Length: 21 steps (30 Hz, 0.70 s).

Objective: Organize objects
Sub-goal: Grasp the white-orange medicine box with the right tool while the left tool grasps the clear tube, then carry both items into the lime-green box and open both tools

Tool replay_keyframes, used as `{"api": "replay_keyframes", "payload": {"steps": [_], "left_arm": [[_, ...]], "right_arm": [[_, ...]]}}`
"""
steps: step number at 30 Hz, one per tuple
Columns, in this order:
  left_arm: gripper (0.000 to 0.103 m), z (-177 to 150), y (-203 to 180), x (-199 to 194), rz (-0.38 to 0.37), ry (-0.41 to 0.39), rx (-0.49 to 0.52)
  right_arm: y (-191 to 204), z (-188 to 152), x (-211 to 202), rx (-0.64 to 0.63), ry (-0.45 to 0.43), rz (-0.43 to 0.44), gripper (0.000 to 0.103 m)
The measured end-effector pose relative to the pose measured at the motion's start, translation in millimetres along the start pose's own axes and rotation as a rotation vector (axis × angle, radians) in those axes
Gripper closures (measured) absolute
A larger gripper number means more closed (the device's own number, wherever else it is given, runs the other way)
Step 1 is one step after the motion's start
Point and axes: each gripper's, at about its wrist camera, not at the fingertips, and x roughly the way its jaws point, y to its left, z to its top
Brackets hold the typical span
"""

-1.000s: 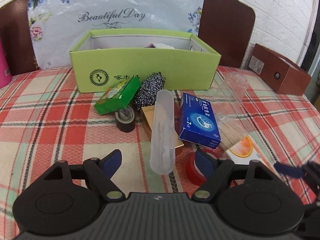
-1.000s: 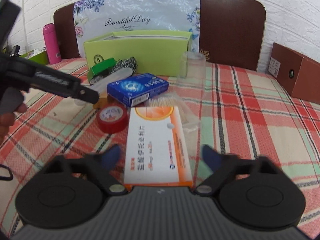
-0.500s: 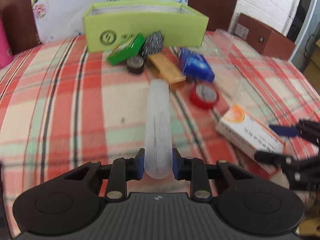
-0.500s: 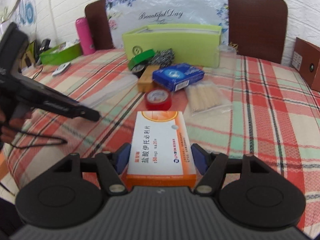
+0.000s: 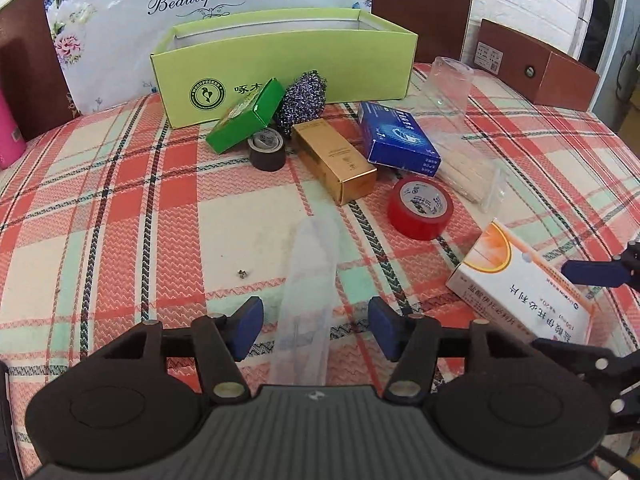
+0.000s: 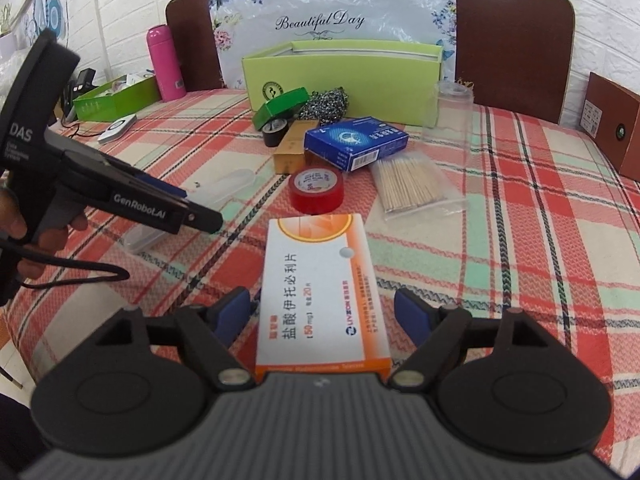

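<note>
My left gripper (image 5: 315,328) has just opened, so the long clear plastic case (image 5: 310,292) lies loose between its blue pads. My right gripper (image 6: 326,320) has opened too, letting go of the flat white and orange pill box (image 6: 320,296) on the checked surface (image 6: 520,240). Both sit apart from the pile by the green cardboard box (image 5: 288,68), where I think they belong.

Pink flask (image 6: 165,63), brown chairs (image 6: 514,36), floral bag (image 5: 208,4) behind table.

You're in a home. Ahead of your gripper: a checked tablecloth (image 5: 120,208), dining chair (image 6: 516,36), pink flask (image 6: 164,62).
</note>
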Motion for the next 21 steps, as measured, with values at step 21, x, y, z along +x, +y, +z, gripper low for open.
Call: {"api": "replay_keyframes", "payload": {"steps": [21], "left_arm": [[0.074, -1.1, 1.6, -7.8, -0.043, -0.005, 0.006]], "right_arm": [[-1.6, 7.8, 11.7, 0.019, 0.030, 0.015, 0.038]]}}
